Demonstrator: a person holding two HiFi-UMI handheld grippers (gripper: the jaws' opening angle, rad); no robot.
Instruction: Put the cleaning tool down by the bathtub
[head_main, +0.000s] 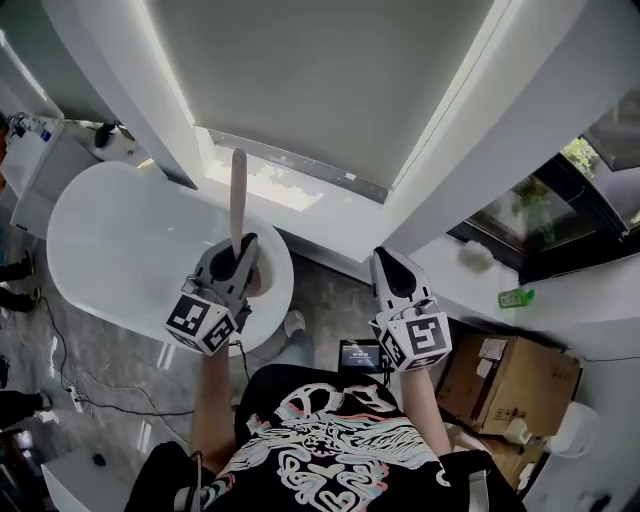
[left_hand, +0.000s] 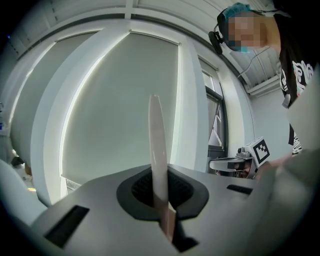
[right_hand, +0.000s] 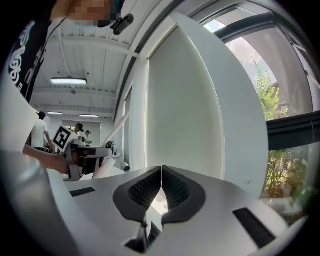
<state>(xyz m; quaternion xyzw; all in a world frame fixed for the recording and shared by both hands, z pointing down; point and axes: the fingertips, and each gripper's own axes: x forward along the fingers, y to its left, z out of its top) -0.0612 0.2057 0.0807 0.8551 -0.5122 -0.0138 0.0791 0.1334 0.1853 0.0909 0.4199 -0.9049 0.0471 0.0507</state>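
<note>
My left gripper (head_main: 238, 252) is shut on the cleaning tool's pale handle (head_main: 238, 205), which sticks forward past the jaws over the white bathtub (head_main: 130, 250). In the left gripper view the handle (left_hand: 157, 150) rises straight up from between the closed jaws of the left gripper (left_hand: 162, 192). The tool's working end is hidden. My right gripper (head_main: 388, 262) is held level to the right of the tub, shut with nothing in it; its pads meet in the right gripper view (right_hand: 161, 192). The right gripper (left_hand: 240, 162) shows at the right of the left gripper view, and the left gripper (right_hand: 75, 145) at the left of the right gripper view.
A window with a drawn blind (head_main: 320, 80) faces me behind a white sill (head_main: 330, 225). A cardboard box (head_main: 505, 380) and a green bottle (head_main: 515, 297) sit at the right. Cables (head_main: 70, 390) trail on the grey floor at the left. People stand far off (right_hand: 42, 130).
</note>
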